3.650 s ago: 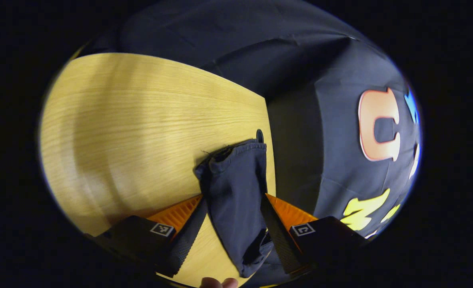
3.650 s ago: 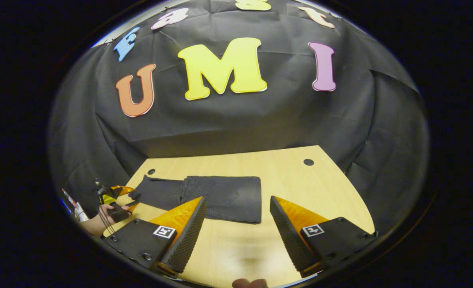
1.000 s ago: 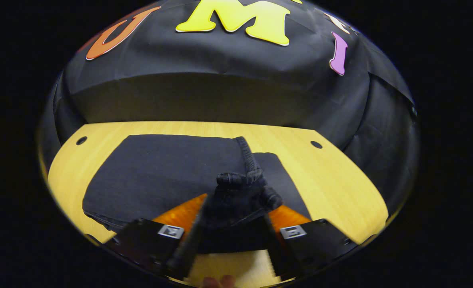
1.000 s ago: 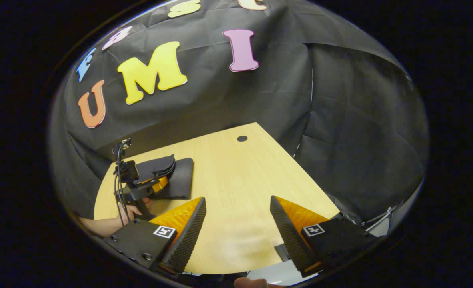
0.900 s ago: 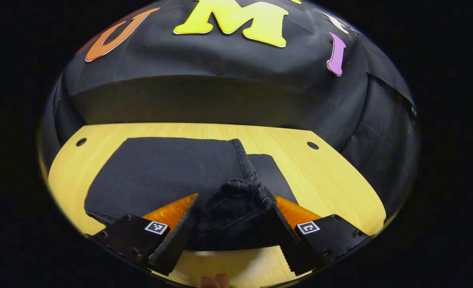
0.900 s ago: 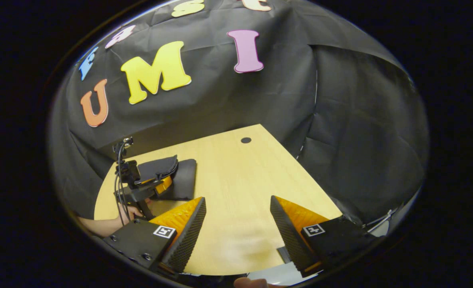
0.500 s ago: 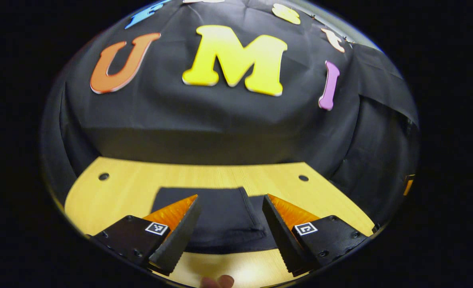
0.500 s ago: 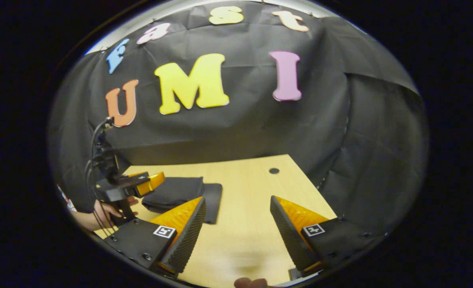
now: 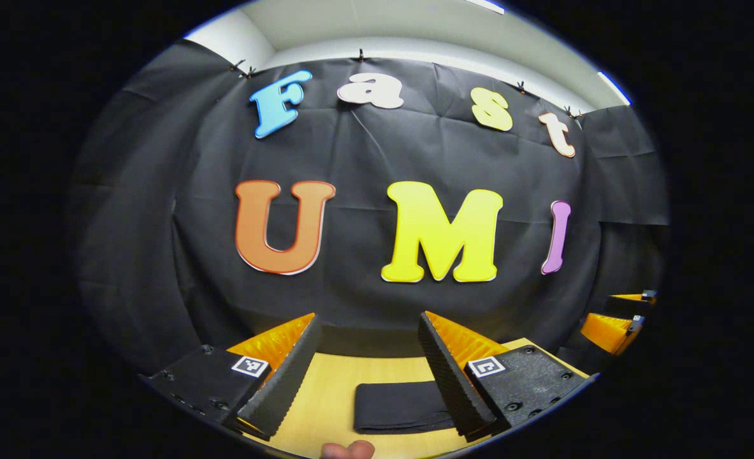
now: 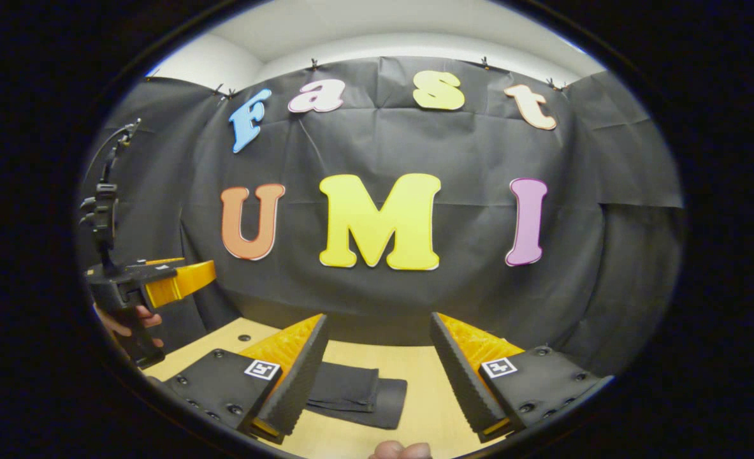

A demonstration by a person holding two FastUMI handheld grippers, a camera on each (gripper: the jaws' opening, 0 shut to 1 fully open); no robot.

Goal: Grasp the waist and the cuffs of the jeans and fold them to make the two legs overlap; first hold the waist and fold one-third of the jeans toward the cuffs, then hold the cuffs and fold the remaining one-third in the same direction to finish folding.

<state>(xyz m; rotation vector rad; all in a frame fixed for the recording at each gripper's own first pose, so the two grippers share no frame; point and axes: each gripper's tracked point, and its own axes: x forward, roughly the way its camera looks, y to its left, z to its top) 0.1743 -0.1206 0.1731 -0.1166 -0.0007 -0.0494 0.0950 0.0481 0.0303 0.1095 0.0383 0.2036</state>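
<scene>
Lying folded on the pale wooden table (image 10: pixel 415 382), the dark denim jeans (image 10: pixel 357 392) look soft yet heavy; both grippers' fingers (image 9: pixel 281 382) (image 10: pixel 459 376) stand spread, empty.

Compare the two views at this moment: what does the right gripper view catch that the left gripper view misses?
Right gripper view: the left gripper held up in a hand, and a hole in the table. Left gripper view: the right gripper at its right edge. Both: the folded jeans lying flat on the table, beyond open, empty fingers.
</scene>
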